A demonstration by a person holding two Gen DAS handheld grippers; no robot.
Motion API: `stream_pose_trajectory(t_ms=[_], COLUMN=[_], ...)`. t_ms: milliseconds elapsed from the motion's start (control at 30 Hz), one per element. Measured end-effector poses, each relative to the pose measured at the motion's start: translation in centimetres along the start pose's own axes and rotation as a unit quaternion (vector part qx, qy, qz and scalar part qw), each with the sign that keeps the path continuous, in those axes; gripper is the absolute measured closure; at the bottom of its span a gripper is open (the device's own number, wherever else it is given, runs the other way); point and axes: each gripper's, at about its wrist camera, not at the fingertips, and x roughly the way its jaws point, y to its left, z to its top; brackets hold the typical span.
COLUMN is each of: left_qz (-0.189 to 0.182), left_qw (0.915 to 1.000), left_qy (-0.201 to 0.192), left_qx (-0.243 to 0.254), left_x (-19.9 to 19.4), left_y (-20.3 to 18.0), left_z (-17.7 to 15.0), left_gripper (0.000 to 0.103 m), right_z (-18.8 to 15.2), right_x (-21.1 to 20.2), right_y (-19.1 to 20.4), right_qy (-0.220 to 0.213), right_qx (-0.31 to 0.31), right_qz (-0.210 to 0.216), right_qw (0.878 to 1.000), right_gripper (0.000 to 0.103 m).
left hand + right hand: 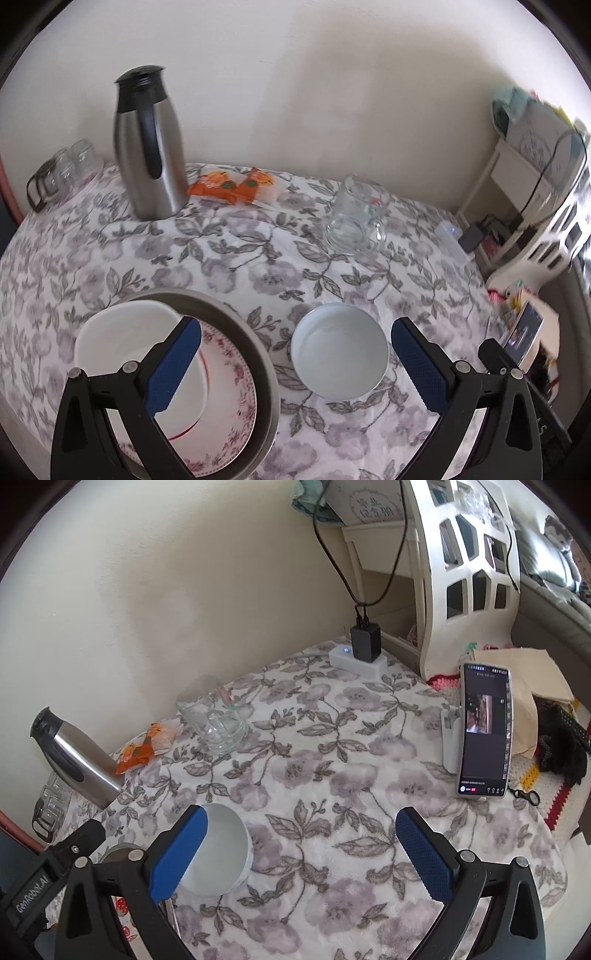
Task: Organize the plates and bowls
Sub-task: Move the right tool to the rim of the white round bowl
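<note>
Pale blue-grey and glossy, the small round ceramic bowl (340, 350) sits upright on the floral grey-and-white cloth covering the worktop (236, 258), its inside bare and its rim unchipped as far as the soft focus lets one judge. In the left wrist view it lies between the two blue-padded fingers of the left gripper (295, 365), whose jaws stand wide open with nothing between the pads touching them. Just left of the bowl is a round grey metal-rimmed tray (258, 354) holding a flat plate with a pink floral border (232, 402), and on that plate rests a plain white bowl-like dish (122, 332), partly hidden behind the left finger.

From the right wrist view the same blue-grey bowl (225, 853) is at lower left, just behind the left pad of the right gripper (301, 853); those jaws are also spread wide and hold nothing.

Farther back on the cloth stand a brushed steel thermal jug with a black handle and lid (147, 147), two orange snack packets (232, 184) beside it, and a clear glass mug (356, 218). A smartphone propped upright on a white stand (484, 731) shows a lit screen at the right edge, near a white power strip with a black charger (364, 653).
</note>
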Motion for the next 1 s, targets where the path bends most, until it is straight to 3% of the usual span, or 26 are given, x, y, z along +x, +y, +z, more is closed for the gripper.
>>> stream_pose_trajectory(t_ms=[367, 767, 1000], left_qz=[-0.007, -0.006, 0.012], left_qw=[0.9986, 0.9974, 0.9972], left_qy=[0.039, 0.065, 0.062], left_qx=[0.034, 0.031, 0.042], left_x=[4.0, 8.0, 9.3], left_y=[-2.0, -1.7, -1.6], left_z=[-0.5, -0.5, -0.4], left_gripper=[0.002, 0.007, 0.01], right_z=[-1.2, -2.0, -2.3], right_x=[3.6, 7.0, 9.0], right_y=[-1.0, -0.6, 0.0], right_qy=[0.046, 0.075, 0.09], right_qx=[0.013, 0.016, 0.013], right_qz=[0.0, 0.0, 0.017], right_qw=[0.999, 0.997, 0.996], right_gripper=[0.0, 0.001, 0.01])
